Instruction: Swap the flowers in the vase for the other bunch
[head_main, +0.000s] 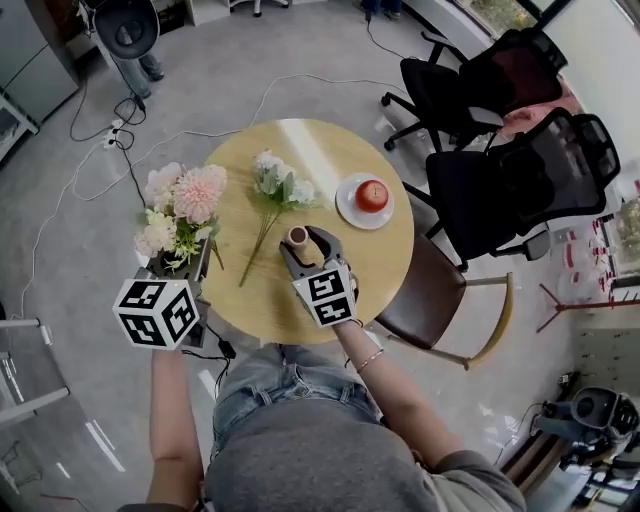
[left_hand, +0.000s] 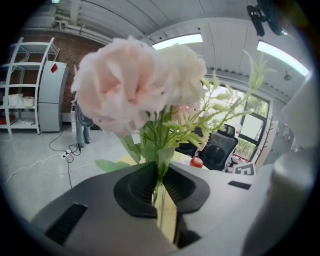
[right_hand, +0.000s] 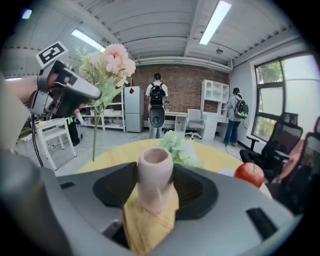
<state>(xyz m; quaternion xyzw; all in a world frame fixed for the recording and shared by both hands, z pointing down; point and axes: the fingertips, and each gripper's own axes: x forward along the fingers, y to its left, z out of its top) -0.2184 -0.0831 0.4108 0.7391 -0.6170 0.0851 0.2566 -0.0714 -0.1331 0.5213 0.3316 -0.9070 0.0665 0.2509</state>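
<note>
My left gripper (head_main: 187, 263) (left_hand: 159, 186) is shut on the green stems of the pink-and-cream flower bunch (head_main: 185, 205) (left_hand: 130, 85), which it holds upright over the table's left edge. The right gripper view shows that bunch (right_hand: 112, 62) and the left gripper (right_hand: 96, 95) up at the left. My right gripper (head_main: 301, 243) (right_hand: 155, 187) is shut on the small pink vase (head_main: 297, 237) (right_hand: 155, 175), which stands empty on the round wooden table (head_main: 300, 300). The white-and-green bunch (head_main: 280, 185) (right_hand: 180, 147) lies flat on the table just behind the vase.
A red apple (head_main: 372, 195) (right_hand: 250, 174) sits on a white plate (head_main: 348, 212) right of the vase. A brown chair (head_main: 440, 300) and black office chairs (head_main: 500, 180) crowd the table's right side. Cables trail over the floor (head_main: 130, 150) at the left.
</note>
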